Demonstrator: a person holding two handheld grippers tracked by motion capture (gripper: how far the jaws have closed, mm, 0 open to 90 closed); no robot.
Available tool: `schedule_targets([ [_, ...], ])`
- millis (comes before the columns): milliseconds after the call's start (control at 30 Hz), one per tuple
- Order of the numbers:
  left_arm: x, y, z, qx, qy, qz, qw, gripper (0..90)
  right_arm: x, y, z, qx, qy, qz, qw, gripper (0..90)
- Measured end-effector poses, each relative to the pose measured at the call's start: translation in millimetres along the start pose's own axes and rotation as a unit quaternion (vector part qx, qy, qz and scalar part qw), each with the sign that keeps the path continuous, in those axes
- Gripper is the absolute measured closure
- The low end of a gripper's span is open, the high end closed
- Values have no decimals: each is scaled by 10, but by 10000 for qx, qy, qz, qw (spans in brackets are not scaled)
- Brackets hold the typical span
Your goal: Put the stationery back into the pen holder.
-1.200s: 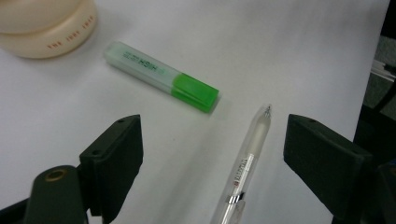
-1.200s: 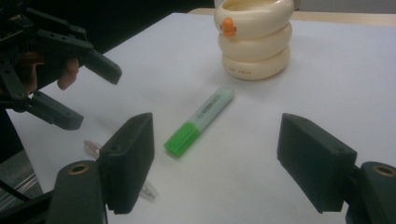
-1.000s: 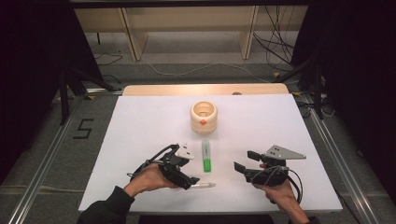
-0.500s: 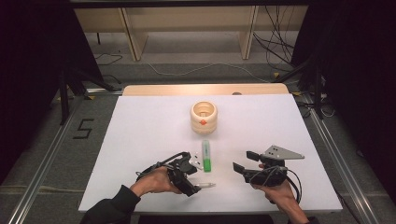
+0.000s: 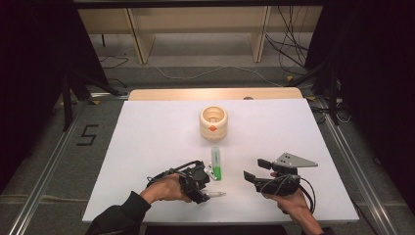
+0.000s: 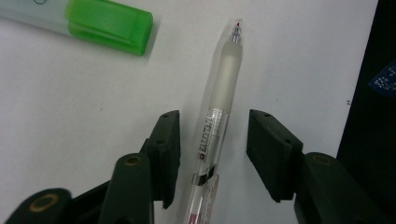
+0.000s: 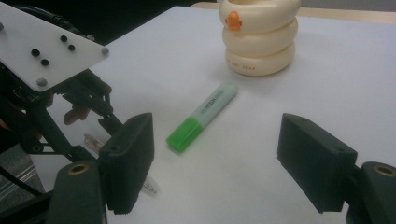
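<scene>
A clear retractable pen [image 6: 218, 107] with a frosted white grip lies flat on the white table [image 5: 147, 132], near the front edge on the person's left side. In the left gripper view its barrel runs up between the two black jaws, closer to the jaw on that view's left and with a plain gap to the other; neither pad touches it. The tip points away from the gripper, past the jaw ends, and the clip end passes back under the gripper body. The left gripper [image 6: 212, 156] is thus open about halfway, straddling the pen and holding nothing.

Just beyond the pen's tip lies a highlighter [image 5: 216, 163] with a bright green cap and a pale body, cap end toward the person, flat on the table and apart from the pen. In the high view it sits between the two grippers.

The right gripper [image 7: 217, 161] hovers low at the front right, its jaws spread wide and empty, looking toward the highlighter and the left gripper [image 7: 70, 93].

Farther back, at the table's middle, stands a cream ringed pot [image 5: 213, 123] with a small orange mark on its front. It is open at the top; I cannot tell whether anything is in it.
</scene>
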State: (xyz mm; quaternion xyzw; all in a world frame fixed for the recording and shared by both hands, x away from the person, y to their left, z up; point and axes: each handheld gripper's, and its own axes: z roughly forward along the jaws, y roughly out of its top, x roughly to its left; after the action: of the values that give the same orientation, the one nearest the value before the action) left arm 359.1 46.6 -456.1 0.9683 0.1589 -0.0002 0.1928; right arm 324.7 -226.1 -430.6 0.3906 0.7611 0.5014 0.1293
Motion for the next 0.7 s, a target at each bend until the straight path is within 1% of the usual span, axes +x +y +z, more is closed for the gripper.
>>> schedule_targets([
  [33, 2, 3, 8, 22, -30, -6, 10000, 575, 1, -1, 2, 2, -2, -1, 10000, 281],
  [100, 13, 11, 21, 130, -37, 93, 9999, 592, -1, -3, 3, 5, -4, -3, 10000, 282],
  [167, 5, 17, 43, 173, -28, 97, 9998, 601, -3, -3, 2, 6, -4, -4, 10000, 282],
  [200, 6, 19, 52, 231, -59, 143, 9996, 609, -3, -3, 2, 3, -1, -4, 10000, 282],
  [233, 2, 22, 60, 240, -72, 135, 9996, 615, -2, -3, 1, 5, 2, -12, 10000, 282],
  [333, 2, 35, 65, 312, -40, 195, 9993, 638, -1, -6, 4, 9, 5, -2, 10000, 282],
  [400, 4, 39, 67, 345, -65, 224, 9991, 656, 1, -7, 5, 11, 12, 6, 10000, 282],
  [433, 0, 43, 71, 334, -46, 212, 9992, 662, 1, -7, 3, 13, 15, 7, 10000, 282],
  [467, 2, 49, 68, 387, -21, 255, 9989, 668, -1, -6, 3, 6, 15, 7, 10000, 282],
  [533, -3, 63, 71, 442, 35, 253, 9987, 687, -7, -7, 1, -7, 26, 28, 10000, 282],
  [567, -6, 70, 76, 452, 54, 214, 9987, 694, -8, -7, 1, -8, 26, 27, 10000, 282],
  [667, -10, 91, 78, 548, 126, 256, 9981, 720, -8, -7, 5, 4, 22, 25, 10000, 282],
  [700, -20, 95, 82, 540, 143, 236, 9982, 723, -9, -8, 6, 18, 18, 21, 10000, 282],
])
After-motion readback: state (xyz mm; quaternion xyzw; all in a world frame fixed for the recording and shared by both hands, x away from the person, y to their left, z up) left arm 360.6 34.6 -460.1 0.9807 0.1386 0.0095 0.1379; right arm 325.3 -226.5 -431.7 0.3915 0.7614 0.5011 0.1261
